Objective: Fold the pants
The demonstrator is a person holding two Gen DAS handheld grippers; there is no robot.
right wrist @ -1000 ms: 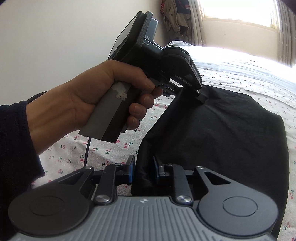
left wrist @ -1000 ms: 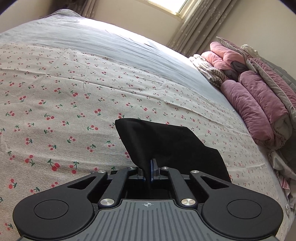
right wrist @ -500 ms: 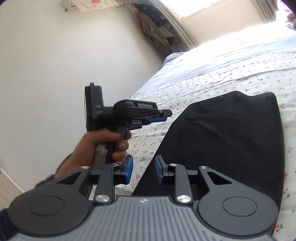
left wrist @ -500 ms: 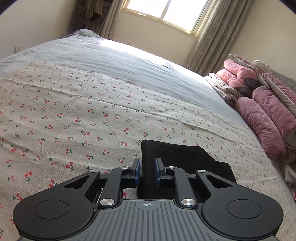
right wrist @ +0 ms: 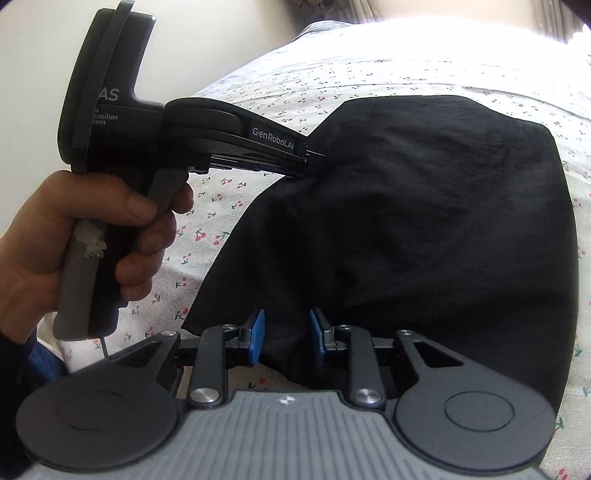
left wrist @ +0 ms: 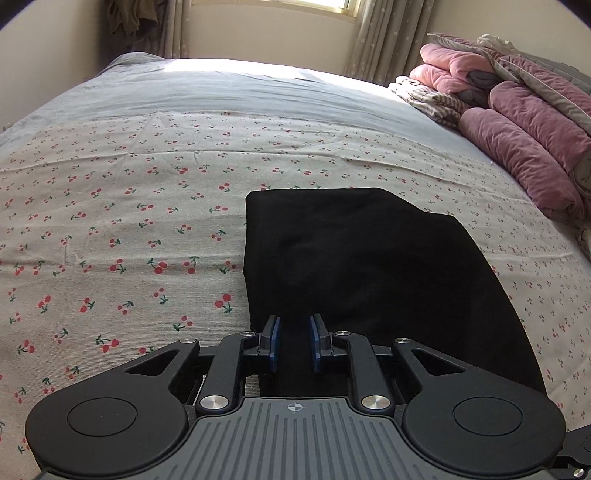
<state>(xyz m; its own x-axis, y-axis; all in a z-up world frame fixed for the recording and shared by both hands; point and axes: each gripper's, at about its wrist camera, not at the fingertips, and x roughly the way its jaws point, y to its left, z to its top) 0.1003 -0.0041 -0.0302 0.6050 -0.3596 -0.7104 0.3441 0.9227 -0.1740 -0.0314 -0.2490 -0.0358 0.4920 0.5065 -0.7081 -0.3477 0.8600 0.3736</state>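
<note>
Black pants [left wrist: 369, 258] lie folded flat on the cherry-print sheet of the bed [left wrist: 129, 221], toward its near edge. A pile of pink blankets [left wrist: 517, 129] sits along the bed's right edge, with curtains [left wrist: 380, 33] and a bright window beyond the far edge. The left gripper [left wrist: 293, 338] has just been opening, its pads released with pants cloth between them. The right gripper [right wrist: 286, 336] is likewise released over the cloth. A plain wall [right wrist: 203, 48] rises behind the left hand [right wrist: 74, 229].
</note>
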